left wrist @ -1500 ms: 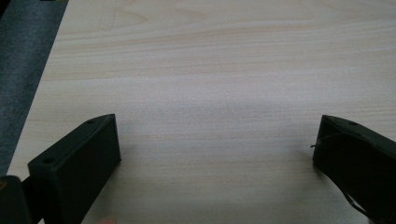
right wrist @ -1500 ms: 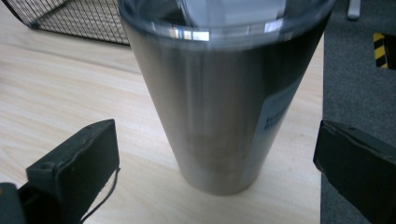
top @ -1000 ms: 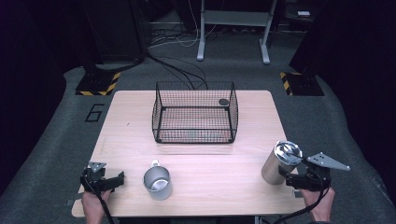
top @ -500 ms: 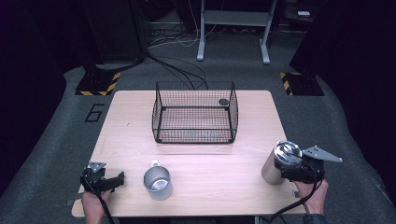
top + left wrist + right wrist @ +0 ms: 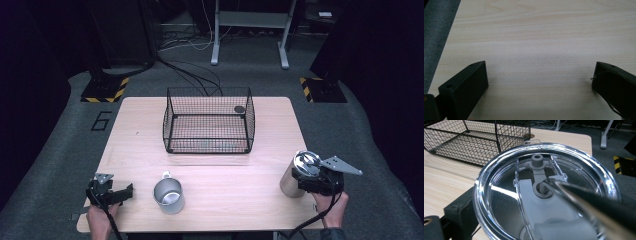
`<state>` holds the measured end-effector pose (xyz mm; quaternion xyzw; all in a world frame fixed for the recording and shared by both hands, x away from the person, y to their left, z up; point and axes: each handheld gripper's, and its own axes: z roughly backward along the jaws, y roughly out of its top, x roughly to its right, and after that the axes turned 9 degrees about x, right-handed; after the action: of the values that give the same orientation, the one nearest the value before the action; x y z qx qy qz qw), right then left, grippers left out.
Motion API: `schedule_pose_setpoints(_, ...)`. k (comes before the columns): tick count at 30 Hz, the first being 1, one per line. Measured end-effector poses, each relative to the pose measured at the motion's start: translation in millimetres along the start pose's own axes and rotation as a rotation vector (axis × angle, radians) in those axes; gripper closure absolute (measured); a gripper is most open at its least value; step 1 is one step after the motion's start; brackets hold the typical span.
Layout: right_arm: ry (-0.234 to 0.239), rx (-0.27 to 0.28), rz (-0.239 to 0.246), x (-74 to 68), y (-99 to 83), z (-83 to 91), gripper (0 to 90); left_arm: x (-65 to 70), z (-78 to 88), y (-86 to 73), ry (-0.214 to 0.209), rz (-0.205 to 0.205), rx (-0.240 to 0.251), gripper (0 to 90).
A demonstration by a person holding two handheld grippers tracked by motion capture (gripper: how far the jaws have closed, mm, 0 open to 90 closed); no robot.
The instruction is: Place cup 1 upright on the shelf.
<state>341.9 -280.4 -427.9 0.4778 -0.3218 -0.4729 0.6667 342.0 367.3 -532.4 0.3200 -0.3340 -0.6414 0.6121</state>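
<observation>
Right gripper (image 5: 300, 181): held low at the near right corner of the wooden table (image 5: 210, 165), the person's right hand (image 5: 331, 209) coming in from the near edge, wrist angled toward the left; grey three-cornered plate on top, pointing right; its jaws stand either side of the steel tumbler (image 5: 296, 176), closed against the body just below the rim; in the right gripper view the tumbler's clear lid (image 5: 499, 195) sits between the two black jaws, a grey slider and stopper across its middle.

Steel tumbler: upright, near right part of the table, well apart from the cage.

Left gripper (image 5: 131, 190): near left corner, resting low over the table, left hand (image 5: 99, 220) behind it at the near edge, jaws pointing right toward the mug; in the left gripper view the jaws are spread wide with bare wood between them, holding nothing.

Metal mug (image 5: 168, 195): upright, near centre-left, just right of the left gripper, not touching it; small handle on its far side.

Black wire basket (image 5: 209, 145): centre of the table, far of both grippers; a small dark round object (image 5: 239, 109) by its far right corner.
</observation>
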Motion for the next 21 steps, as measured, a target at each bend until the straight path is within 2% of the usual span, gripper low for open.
schedule_pose_setpoints(7,0.001,-0.003,0.015,0.4,1.0,0.0,3.3,-2.9,-2.3,1.4,-0.03,-0.021,0.006,0.0)
schedule_pose_setpoints(9,-0.001,0.002,0.017,-0.4,1.0,-0.1,3.3,-4.3,-2.6,2.1,-0.06,-0.045,0.0,0.4)
schedule_pose_setpoints(13,0.002,-0.005,0.026,-1.6,3.3,1.1,3.4,-6.5,-4.5,3.9,-0.094,-0.063,-0.01,0.3)
schedule_pose_setpoints(14,0.005,-0.001,0.021,-1.6,4.0,1.6,3.4,-5.9,-6.8,4.2,-0.094,-0.064,0.008,0.3)
schedule_pose_setpoints(21,0.009,0.016,0.014,-4.5,14.7,4.4,3.4,-4.7,-7.4,4.8,-0.095,-0.069,0.006,0.5)
